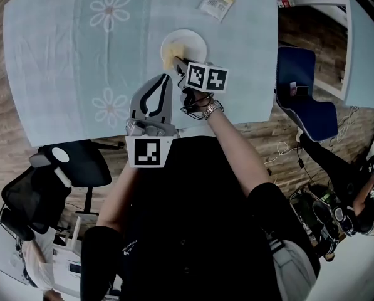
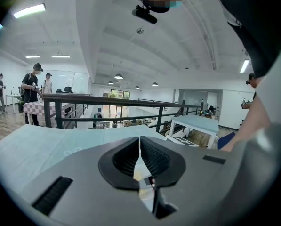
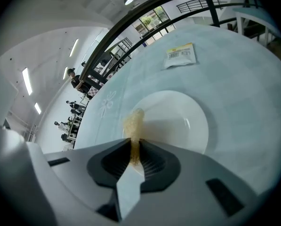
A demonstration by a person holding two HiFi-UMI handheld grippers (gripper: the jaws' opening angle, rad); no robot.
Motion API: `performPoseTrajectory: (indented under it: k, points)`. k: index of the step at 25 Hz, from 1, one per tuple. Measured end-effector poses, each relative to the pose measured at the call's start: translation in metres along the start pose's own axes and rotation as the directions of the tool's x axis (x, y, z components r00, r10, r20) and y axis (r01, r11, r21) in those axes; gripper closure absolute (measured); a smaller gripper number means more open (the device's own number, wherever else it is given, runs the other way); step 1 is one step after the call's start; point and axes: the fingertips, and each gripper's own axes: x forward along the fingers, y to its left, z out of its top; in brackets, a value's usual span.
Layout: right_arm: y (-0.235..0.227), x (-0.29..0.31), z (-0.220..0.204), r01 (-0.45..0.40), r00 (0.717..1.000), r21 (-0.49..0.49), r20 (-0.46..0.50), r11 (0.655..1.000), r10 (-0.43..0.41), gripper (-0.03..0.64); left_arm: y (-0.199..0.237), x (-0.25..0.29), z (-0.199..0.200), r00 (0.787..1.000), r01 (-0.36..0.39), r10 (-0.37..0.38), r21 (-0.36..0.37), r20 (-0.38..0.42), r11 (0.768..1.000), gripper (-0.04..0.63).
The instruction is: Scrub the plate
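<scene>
Looking down in the head view, I am holding my right gripper (image 1: 177, 66) over the near rim of the plate (image 1: 194, 41), my left gripper (image 1: 154, 99) just short of it. Left gripper view: jaws are pressing together, empty. Right gripper view: jaws are pinching a sponge (image 3: 133, 124) above the plate's left rim.

The worktop (image 1: 49, 74) has a pale blue cloth (image 1: 249, 74) on it (with white flowers (image 1: 109, 9)). A white plate (image 1: 196, 42) sits on it. A small packet (image 1: 215, 4) lies near the plate, past its far side.
</scene>
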Motion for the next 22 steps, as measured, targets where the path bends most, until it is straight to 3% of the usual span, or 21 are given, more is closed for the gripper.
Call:
performPoseTrajectory:
  k: [3, 6, 10, 13, 16, 22]
  points:
    - [-0.008, -0.003, 0.000, 0.020, 1.000, 0.002, 0.003, 1.000, -0.020, 0.561, -0.005, 0.004, 0.000, 1.000, 0.009, -0.009, -0.013, -0.010, 1.000, 0.574]
    - [-0.016, -0.007, 0.001, 0.043, 0.999, -0.011, 0.006, 0.999, -0.043, 0.561, -0.005, 0.008, 0.006, 0.999, -0.003, 0.004, -0.043, 0.032, 0.999, 0.574]
    - [-0.027, -0.013, 0.005, 0.072, 0.997, -0.022, 0.012, 0.997, -0.071, 0.561, -0.008, 0.010, 0.005, 1.000, 0.024, -0.024, 0.034, 0.005, 0.999, 0.575]
    - [-0.034, -0.018, 0.008, 0.090, 0.996, -0.030, 0.018, 0.995, -0.089, 0.561, -0.010, 0.008, 0.001, 1.000, 0.018, -0.018, 0.011, -0.010, 1.000, 0.574]
    - [-0.040, -0.023, 0.011, 0.104, 0.994, -0.032, 0.027, 0.994, -0.103, 0.560, -0.013, 0.007, 0.003, 0.999, 0.032, -0.032, 0.055, -0.013, 0.998, 0.574]
    - [-0.051, -0.032, 0.015, 0.141, 0.989, -0.043, 0.047, 0.989, -0.139, 0.561, -0.013, 0.003, 0.004, 1.000, 0.015, -0.015, -0.001, 0.018, 1.000, 0.574]
